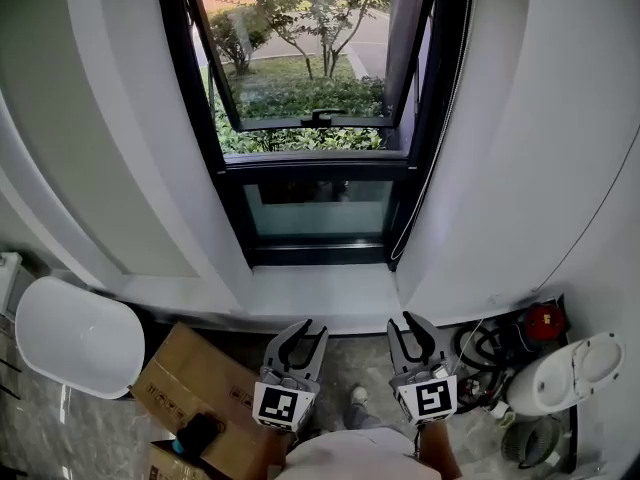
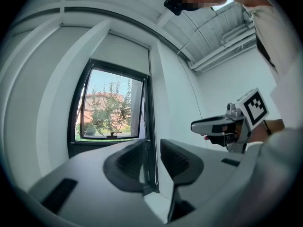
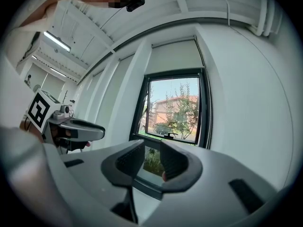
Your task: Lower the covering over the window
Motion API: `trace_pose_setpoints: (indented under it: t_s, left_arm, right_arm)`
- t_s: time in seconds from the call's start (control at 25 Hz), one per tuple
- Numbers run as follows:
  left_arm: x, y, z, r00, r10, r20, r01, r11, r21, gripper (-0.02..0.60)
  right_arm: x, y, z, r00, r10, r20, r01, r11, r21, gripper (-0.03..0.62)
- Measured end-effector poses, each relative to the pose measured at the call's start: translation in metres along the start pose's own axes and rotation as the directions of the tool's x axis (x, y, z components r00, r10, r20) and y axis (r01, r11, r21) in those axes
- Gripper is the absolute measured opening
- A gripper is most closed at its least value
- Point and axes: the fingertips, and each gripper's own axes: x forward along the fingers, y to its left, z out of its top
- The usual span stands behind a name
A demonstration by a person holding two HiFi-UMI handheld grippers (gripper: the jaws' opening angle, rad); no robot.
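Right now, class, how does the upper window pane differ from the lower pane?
The upper pane is tilted open, the lower pane shut. The upper pane is tall with a handle; the lower pane is short, with none. Both are black-framed.

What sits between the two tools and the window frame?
Only the white sill, with nothing on it, as the head view shows. Left tool and right tool are both open, empty, short of the window frame.
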Motion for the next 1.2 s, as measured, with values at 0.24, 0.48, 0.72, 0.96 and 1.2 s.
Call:
trace_pose_setpoints:
  t_s: [0.24, 0.48, 0.72, 0.96, 1.2]
  left_arm:
    - [0.043, 0.001, -0.009, 1.000, 0.006, -0.026, -0.006, 1.000, -0.010, 0.107]
    - [0.084, 0.005, -0.010, 0.999, 0.026, -0.032, -0.026, 1.000, 0.001, 0.106]
    - [0.124, 0.008, -0.012, 0.997, 0.053, -0.047, -0.053, 0.998, 0.015, 0.106]
    - [0.159, 0.005, -0.013, 0.996, 0.075, -0.046, -0.074, 0.997, 0.015, 0.101]
    - [0.185, 0.004, -0.018, 0.993, 0.091, -0.072, -0.090, 0.996, 0.021, 0.098]
  right_arm:
    - [0.026, -0.035, -0.012, 1.000, 0.014, -0.006, -0.014, 1.000, 0.007, 0.086]
    - [0.055, -0.068, -0.017, 0.999, 0.038, 0.000, -0.038, 0.999, 0.021, 0.086]
    - [0.083, -0.100, -0.025, 0.998, 0.068, 0.006, -0.068, 0.997, 0.031, 0.086]
    - [0.102, -0.129, -0.032, 0.995, 0.104, 0.014, -0.104, 0.993, 0.047, 0.086]
    - [0.119, -0.154, -0.039, 0.991, 0.135, 0.019, -0.136, 0.989, 0.051, 0.086]
